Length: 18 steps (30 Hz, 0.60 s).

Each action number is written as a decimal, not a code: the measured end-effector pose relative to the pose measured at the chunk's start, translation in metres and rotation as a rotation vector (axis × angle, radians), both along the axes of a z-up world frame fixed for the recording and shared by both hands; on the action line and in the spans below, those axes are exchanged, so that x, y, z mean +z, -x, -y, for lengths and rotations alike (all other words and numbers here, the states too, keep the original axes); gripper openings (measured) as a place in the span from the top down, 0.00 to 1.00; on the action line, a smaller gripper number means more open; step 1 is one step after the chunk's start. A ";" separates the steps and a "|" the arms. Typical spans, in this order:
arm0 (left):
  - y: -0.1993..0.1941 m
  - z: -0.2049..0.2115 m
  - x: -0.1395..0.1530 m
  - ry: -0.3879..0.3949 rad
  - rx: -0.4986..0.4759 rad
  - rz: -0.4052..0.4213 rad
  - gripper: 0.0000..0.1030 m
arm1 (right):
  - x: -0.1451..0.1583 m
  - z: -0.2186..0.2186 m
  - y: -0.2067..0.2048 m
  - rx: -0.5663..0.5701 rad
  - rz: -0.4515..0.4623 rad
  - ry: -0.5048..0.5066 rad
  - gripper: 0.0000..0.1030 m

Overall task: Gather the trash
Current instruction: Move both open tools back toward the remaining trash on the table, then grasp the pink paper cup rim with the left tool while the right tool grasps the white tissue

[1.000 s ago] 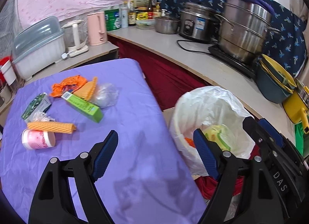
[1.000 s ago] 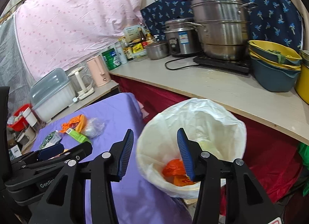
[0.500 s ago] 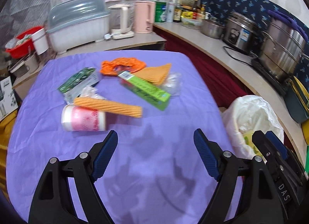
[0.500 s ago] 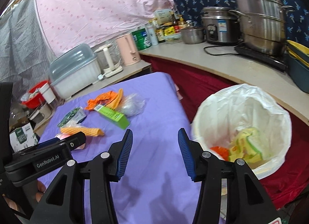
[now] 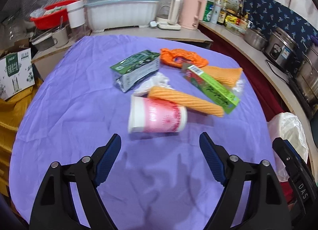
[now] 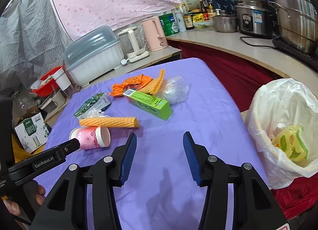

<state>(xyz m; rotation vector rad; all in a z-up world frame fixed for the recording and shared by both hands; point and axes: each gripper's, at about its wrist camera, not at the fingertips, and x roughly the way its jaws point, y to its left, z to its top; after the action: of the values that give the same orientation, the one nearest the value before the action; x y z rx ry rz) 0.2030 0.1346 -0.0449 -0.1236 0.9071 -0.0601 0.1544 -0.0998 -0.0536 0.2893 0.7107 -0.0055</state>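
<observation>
Trash lies on a purple-clothed table [image 5: 69,111]: a pink paper cup [image 5: 157,116] on its side, an orange foam sleeve [image 5: 184,101], a green carton [image 5: 210,87], a dark green box [image 5: 137,69], an orange wrapper [image 5: 182,58] and a clear plastic bag [image 6: 175,90]. My left gripper [image 5: 160,146] is open and empty, just short of the cup. My right gripper [image 6: 160,146] is open and empty over bare cloth, the carton [image 6: 149,103] and cup [image 6: 91,137] ahead of it. A bin lined with a white bag [image 6: 282,115] stands to the right, with yellow-green packets inside.
Beyond the table runs a counter [image 6: 228,45] with a dish box [image 5: 121,9], kettles, bottles, a rice cooker [image 6: 252,19] and steel pots. A red basin [image 5: 49,15] and a cardboard box [image 5: 14,71] sit at the left. A hand [image 6: 37,192] holds the left gripper.
Both grippers have swung left, away from the bin and over the table. The trash pile now lies straight ahead and closer. Neither jaw opening has changed.
</observation>
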 end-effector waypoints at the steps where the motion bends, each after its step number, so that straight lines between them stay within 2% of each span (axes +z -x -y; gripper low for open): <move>1: -0.002 -0.006 -0.003 0.005 0.008 -0.005 0.25 | -0.001 -0.001 -0.004 0.004 -0.004 -0.003 0.54; 7: -0.014 -0.030 -0.017 0.043 0.034 -0.028 0.25 | -0.009 -0.020 -0.026 0.032 -0.019 -0.005 0.54; 13: -0.027 -0.030 -0.025 0.062 -0.022 -0.021 0.26 | -0.014 -0.032 -0.046 0.049 -0.026 -0.013 0.54; 15: -0.030 -0.027 -0.027 0.064 -0.049 -0.020 0.30 | -0.015 -0.035 -0.052 0.049 -0.029 -0.019 0.54; 18: -0.036 -0.020 -0.031 0.076 -0.099 -0.030 0.42 | -0.016 -0.037 -0.060 0.050 -0.030 -0.028 0.54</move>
<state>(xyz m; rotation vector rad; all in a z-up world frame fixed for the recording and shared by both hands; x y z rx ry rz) 0.2388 0.1546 -0.0760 -0.1504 0.9406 -0.1849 0.2147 -0.0631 -0.0697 0.2987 0.7484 0.0481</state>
